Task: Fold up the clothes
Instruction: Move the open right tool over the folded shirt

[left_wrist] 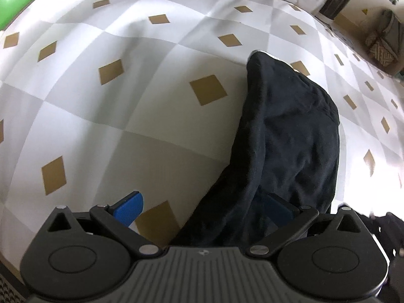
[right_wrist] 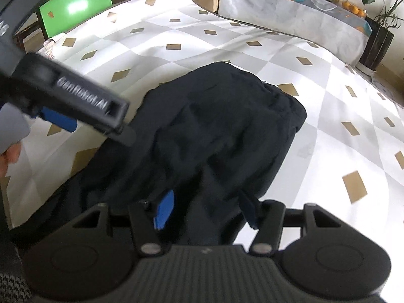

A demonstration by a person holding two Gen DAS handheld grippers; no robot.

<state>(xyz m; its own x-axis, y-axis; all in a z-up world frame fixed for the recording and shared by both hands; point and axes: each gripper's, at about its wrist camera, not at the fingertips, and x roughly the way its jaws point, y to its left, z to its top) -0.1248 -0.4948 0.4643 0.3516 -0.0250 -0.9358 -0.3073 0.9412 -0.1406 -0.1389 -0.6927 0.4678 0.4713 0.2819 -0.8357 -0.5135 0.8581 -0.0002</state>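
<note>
My left gripper [left_wrist: 204, 212] is wide open, with dark cloth draped over one finger. My right gripper [right_wrist: 205, 208] pinches the black garment [right_wrist: 214, 131], bunched on the tablecloth [right_wrist: 176, 35] by the near edge.

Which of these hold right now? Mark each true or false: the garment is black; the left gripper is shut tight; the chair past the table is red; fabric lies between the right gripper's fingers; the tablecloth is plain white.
1. The garment is black. True.
2. The left gripper is shut tight. False: its blue fingers stand wide apart, cloth draped over one side.
3. The chair past the table is red. False: it is green.
4. Fabric lies between the right gripper fingers. True.
5. The tablecloth is plain white. False: grey and white checks with tan diamonds.
</note>
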